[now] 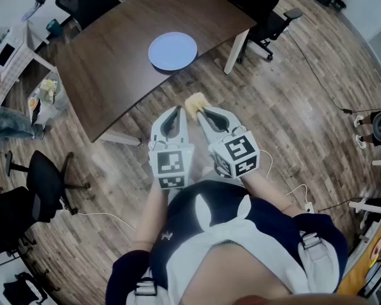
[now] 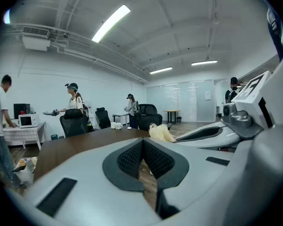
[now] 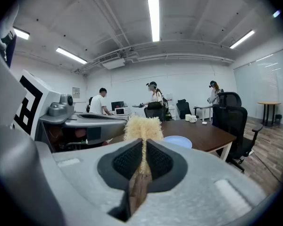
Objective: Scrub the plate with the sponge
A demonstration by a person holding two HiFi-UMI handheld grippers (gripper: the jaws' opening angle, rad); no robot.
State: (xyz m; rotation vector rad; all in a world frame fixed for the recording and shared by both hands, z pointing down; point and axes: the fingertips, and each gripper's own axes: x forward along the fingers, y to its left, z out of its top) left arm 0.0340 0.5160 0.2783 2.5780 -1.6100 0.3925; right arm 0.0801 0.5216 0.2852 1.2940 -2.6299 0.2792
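One dark brown table serves as the anchor, its top reaching from the far left of the head view to a white leg on the right, with wood-plank floor off its near edge. A black office chair stands just beside the table's right end, and in the right gripper view it rises at the table's right-hand corner. Both grippers are held side by side off the table, over the floor just off its near edge, tips pointing toward the tabletop. The left gripper has its jaws brought together with nothing between the dark ribbed pads, as the left gripper view shows. The right gripper is clamped on the sponge, its pads pinching the lower part in the right gripper view. The plate, round and pale blue, lies flat on the table near its right-hand near edge, apart from both grippers; the right gripper view shows it low on the tabletop just right of the jaw tips. The sponge, a pale yellow fibrous tuft, sticks out beyond the right gripper's tips toward the table, off the tabletop and not touching the plate. Two white cups sit at the table's far end
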